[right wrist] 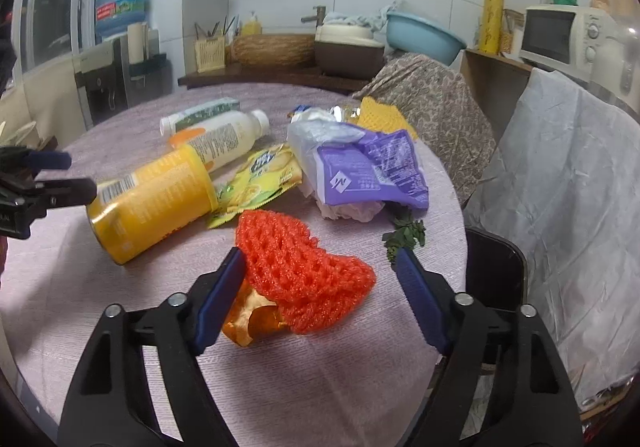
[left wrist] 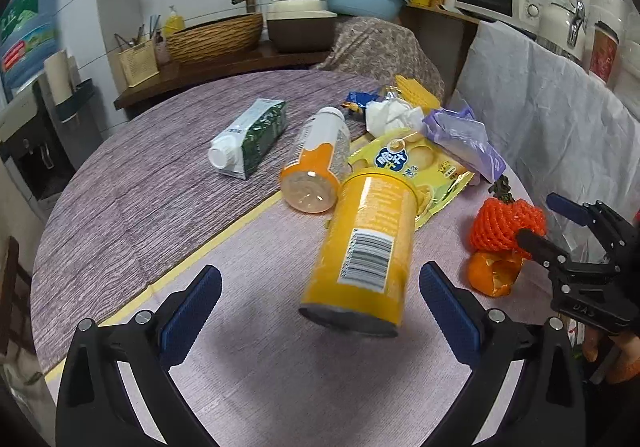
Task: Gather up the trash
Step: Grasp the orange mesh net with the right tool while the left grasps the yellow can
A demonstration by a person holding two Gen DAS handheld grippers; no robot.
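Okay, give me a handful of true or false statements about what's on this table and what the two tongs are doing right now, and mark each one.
1. The yellow canister lies on its side in front of the left tongs. True.
2. The right tongs are shut on the orange foam net. False: they are open, with the net between the fingers.
3. A piece of orange peel lies beside the foam net. True.
4. The milk carton stands upright. False: it lies on its side.
5. The purple wrapper lies farther from the right tongs than the foam net. True.
6. The left tongs hold the plastic bottle. False: they are open and empty.
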